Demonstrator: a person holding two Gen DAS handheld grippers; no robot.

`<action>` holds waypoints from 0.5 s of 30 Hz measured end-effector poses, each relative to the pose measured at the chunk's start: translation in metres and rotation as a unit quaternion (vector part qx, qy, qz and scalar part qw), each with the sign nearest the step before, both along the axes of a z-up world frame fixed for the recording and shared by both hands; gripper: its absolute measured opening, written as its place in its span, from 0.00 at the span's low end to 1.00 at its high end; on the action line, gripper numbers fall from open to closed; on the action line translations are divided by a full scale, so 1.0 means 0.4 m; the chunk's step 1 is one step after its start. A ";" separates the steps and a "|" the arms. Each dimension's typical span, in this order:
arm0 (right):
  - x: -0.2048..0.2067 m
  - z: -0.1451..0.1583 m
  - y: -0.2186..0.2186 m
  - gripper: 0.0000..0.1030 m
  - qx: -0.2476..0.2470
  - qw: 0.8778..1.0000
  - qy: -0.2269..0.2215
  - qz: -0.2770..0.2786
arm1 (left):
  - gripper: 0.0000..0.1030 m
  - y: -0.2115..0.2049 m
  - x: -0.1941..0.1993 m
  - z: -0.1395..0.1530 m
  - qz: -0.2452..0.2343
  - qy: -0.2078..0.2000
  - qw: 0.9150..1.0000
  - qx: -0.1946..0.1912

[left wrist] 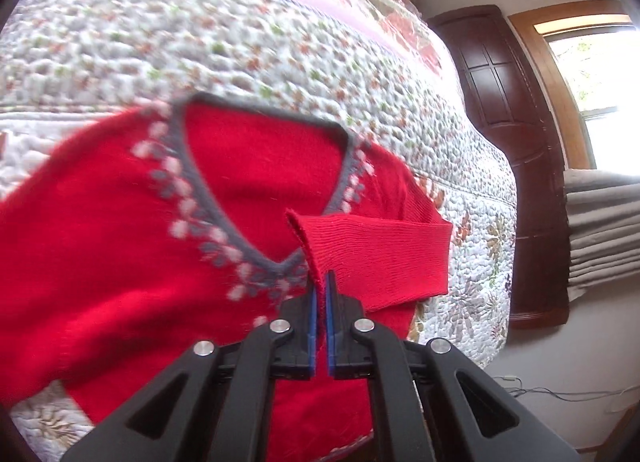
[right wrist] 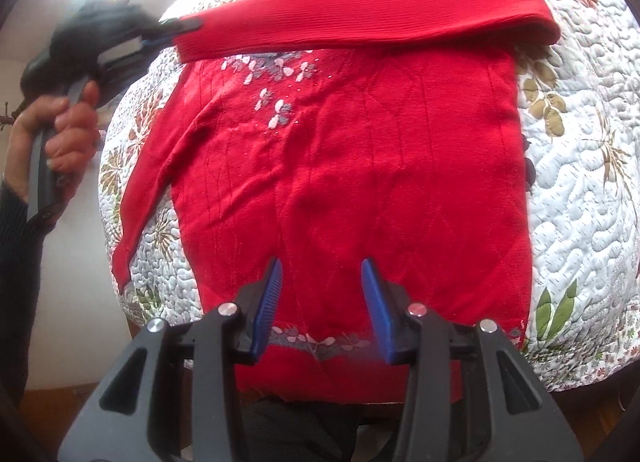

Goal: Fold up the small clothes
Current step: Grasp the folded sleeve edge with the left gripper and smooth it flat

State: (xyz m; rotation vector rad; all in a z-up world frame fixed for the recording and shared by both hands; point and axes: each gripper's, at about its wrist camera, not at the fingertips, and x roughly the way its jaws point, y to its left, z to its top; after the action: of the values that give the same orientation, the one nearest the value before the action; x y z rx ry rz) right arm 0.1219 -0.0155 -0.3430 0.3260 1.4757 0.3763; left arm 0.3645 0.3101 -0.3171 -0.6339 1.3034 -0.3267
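Observation:
A red knit sweater [right wrist: 360, 165] with a grey V-neck trim [left wrist: 208, 197] and pink-grey flower pattern lies flat on a quilted bedspread [right wrist: 580, 181]. My left gripper [left wrist: 321, 282] is shut on the cuff of one sleeve [left wrist: 376, 258], holding it across the chest. The right wrist view shows that sleeve [right wrist: 360, 9] stretched over the upper body, with the left gripper [right wrist: 180, 27] pinching its end. The other sleeve [right wrist: 160, 165] lies along the sweater's left side. My right gripper [right wrist: 322, 274] hovers open above the sweater's lower part, near the hem, nothing between its fingers.
The floral quilt [left wrist: 240, 53] covers the whole bed. A dark wooden cabinet [left wrist: 508, 133], a window [left wrist: 592, 69] and folded grey blinds [left wrist: 600, 221] stand beyond the bed's edge. A person's hand [right wrist: 60, 133] grips the left tool's handle.

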 end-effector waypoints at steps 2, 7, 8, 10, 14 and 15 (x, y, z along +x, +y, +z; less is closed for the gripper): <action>-0.002 -0.001 0.007 0.41 -0.001 1.000 0.001 0.003 | 0.03 0.061 -0.012 0.002 0.014 -0.001 1.000 0.010; -0.009 -0.008 0.014 0.41 -0.005 1.000 0.006 0.006 | 0.03 0.201 -0.042 -0.017 0.053 0.008 0.998 0.028; -0.011 -0.009 0.014 0.41 -0.006 1.000 0.007 0.005 | 0.03 0.224 -0.048 -0.021 0.059 0.010 0.998 0.032; -0.012 -0.011 0.016 0.41 -0.007 1.000 0.009 0.006 | 0.03 0.263 -0.061 -0.034 0.071 0.013 0.997 0.034; -0.011 -0.010 0.015 0.41 -0.008 1.000 0.009 0.006 | 0.03 0.318 -0.086 -0.052 0.085 0.020 0.995 0.040; -0.011 -0.010 0.015 0.41 -0.008 1.000 0.010 0.006 | 0.03 0.333 -0.095 -0.058 0.090 0.021 0.995 0.039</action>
State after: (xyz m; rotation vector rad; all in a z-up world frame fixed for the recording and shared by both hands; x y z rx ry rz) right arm 0.1174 -0.0093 -0.3471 0.3095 1.4993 0.3720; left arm 0.3266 0.4434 -0.3402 -0.6889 1.2832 -0.1140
